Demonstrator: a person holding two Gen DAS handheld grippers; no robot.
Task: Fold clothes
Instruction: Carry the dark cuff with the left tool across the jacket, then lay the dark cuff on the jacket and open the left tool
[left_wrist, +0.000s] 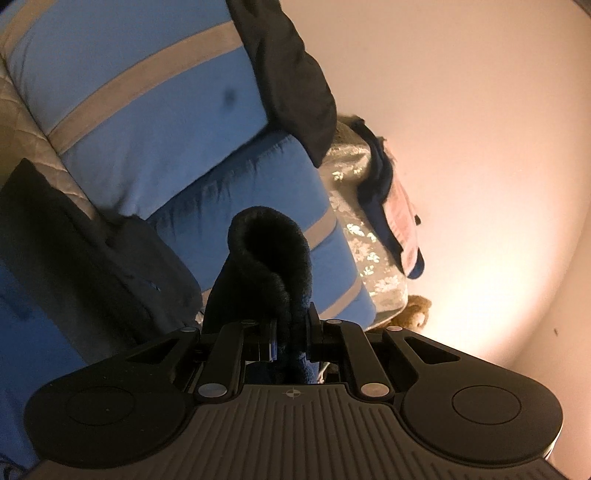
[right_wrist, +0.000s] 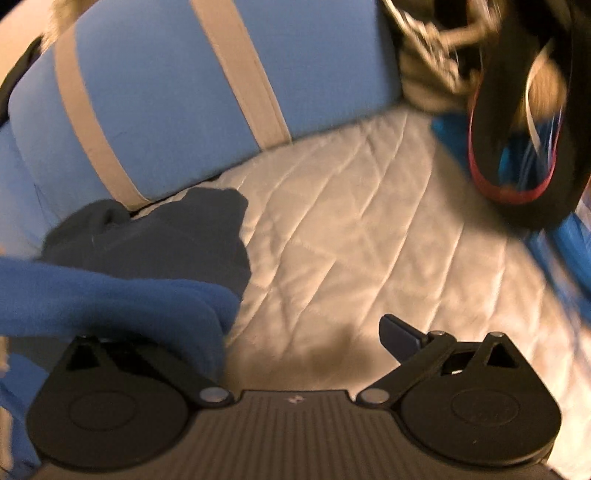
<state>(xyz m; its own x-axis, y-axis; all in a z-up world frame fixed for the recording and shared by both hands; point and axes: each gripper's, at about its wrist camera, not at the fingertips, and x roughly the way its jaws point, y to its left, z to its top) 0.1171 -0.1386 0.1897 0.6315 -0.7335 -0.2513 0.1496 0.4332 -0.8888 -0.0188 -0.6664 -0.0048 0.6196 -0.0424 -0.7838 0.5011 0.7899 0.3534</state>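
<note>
Blue fleece (right_wrist: 122, 306) drapes over dark garment (right_wrist: 166, 240), striped cushion (right_wrist: 155, 103) behind

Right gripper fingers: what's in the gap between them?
Bare quilted cover, as the right wrist view shows; the blue fleece drapes over the left finger only.

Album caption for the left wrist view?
Left gripper clamps a dark fleece fold before blue striped cushions.

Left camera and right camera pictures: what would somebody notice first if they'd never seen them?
In the left view, a fuzzy dark blue cloth sticks up, pinched in the shut left gripper. Behind it sits a big blue pillow with grey stripes. In the right view, the right gripper is wide open over a quilted cream cover, with blue fleece draped over its left finger.
</note>
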